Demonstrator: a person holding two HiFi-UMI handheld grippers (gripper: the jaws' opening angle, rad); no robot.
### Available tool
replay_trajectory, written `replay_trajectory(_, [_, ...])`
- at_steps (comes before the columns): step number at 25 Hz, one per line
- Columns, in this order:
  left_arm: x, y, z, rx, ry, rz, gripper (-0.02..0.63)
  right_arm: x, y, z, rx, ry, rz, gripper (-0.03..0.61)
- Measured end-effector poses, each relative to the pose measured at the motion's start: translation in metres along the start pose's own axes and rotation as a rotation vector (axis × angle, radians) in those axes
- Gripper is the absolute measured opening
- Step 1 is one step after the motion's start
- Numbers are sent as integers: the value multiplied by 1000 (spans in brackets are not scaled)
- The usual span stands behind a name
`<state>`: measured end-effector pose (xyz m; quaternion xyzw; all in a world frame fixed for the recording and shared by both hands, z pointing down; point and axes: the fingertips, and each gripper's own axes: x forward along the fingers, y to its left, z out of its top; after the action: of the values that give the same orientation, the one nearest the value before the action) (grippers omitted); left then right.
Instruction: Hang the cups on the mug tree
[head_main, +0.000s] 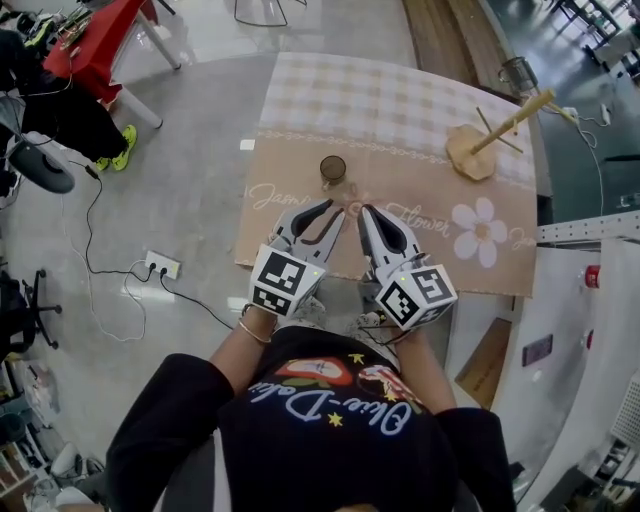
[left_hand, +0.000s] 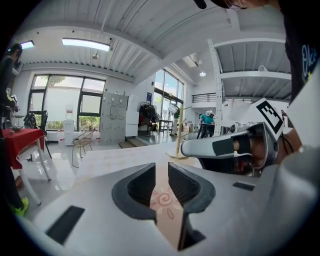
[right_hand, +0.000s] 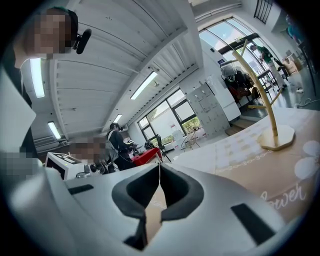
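Observation:
A dark brown cup (head_main: 333, 170) stands upright near the middle of the table, on the tan flower-print cloth (head_main: 440, 250). The wooden mug tree (head_main: 490, 135) stands at the far right of the table, with nothing on its pegs; it also shows as mug tree (left_hand: 178, 135) and mug tree (right_hand: 265, 115). My left gripper (head_main: 335, 207) (left_hand: 161, 172) hovers just short of the cup, its jaws a narrow gap apart and empty. Beside it my right gripper (head_main: 364, 212) (right_hand: 160, 170) is shut on nothing, its tips touching. The cup is hidden in both gripper views.
The table's near edge (head_main: 400, 283) lies right under my grippers. On the floor to the left lie a power strip (head_main: 160, 266) and cables; a red table (head_main: 100, 40) and an office chair (head_main: 35, 160) stand further left. A wooden board (head_main: 487, 360) leans at the right.

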<state>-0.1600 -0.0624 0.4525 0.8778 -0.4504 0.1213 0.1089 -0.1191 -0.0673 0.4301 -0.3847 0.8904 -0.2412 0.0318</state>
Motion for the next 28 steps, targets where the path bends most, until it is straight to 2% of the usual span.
replay_trajectory(9, [1,26,-23,17,23,-8,74,16,5,-13,8,-2,-58,11])
replay_trajectory(19, [11,44,-44,21,69,-76,80,26,6,-16,3,-20,-152,11])
replay_trajectory(28, [26,53,-60,14,107,-106,87,28,0,-19,14,-28,-215,11])
